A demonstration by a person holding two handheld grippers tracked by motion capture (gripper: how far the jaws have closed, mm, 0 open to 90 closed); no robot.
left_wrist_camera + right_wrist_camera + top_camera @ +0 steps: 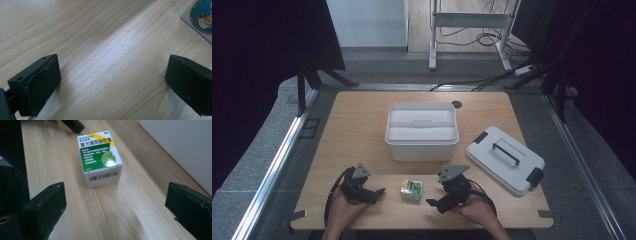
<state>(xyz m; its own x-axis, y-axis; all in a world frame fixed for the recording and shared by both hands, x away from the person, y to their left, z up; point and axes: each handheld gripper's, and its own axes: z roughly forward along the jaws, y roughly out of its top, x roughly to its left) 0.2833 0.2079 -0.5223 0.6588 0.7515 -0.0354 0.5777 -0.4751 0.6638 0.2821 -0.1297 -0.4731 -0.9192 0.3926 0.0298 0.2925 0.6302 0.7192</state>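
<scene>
Hard to see: the small box [200,18] was cut off at the top corner of the left gripper view, and its tiny words were too blurry to read.
Small box: it sat on the tabletop [362,130], between the two grippers, in front of the white tub [422,131].
Left gripper [379,192]: its jaws were spread wide over bare wood, with the box off to one side.
Right gripper [430,204]: its jaws were spread wide, and the box [100,157] lay ahead of them, not touching.
Grey lid [506,159]: it lay to the right of the tub.
</scene>
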